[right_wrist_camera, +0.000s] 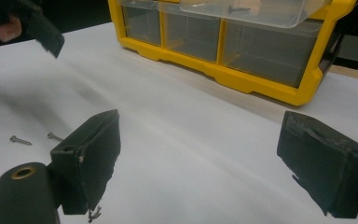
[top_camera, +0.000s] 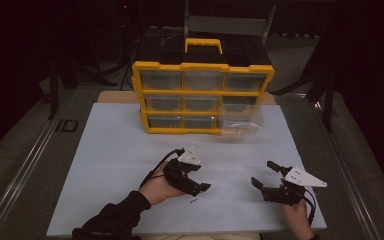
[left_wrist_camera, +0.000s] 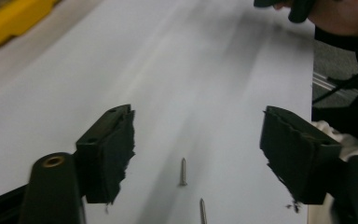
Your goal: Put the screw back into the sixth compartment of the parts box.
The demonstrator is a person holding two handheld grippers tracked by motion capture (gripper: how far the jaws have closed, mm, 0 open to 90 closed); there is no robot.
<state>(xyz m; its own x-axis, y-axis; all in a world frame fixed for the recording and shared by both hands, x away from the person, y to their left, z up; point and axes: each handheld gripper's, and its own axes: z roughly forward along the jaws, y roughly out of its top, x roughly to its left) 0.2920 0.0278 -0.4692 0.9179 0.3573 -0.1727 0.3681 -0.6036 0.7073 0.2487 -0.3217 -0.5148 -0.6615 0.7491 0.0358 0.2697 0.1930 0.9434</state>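
left gripper (left_wrist_camera: 196,154) lower frame, jaws apart, nothing gripped, two screws (left_wrist_camera: 183,171) between on white board (left_wrist_camera: 168,70), right gripper (right_wrist_camera: 200,163) likewise agape

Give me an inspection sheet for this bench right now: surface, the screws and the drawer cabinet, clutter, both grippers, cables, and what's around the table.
Surface: white board on the table, bare apart from the items below.
Job's things: two small screws, first screw and second screw, lying loose on the board between the left gripper's jaws; yellow drawer cabinet at the far edge, one clear drawer at its lower right pulled out.
Clutter: nothing seen.
Grippers: left gripper open, low over the screws, nothing held; right gripper open, nothing held.
Cables: black cable trails from the left gripper.
Surroundings: dark room, black stands behind the table.
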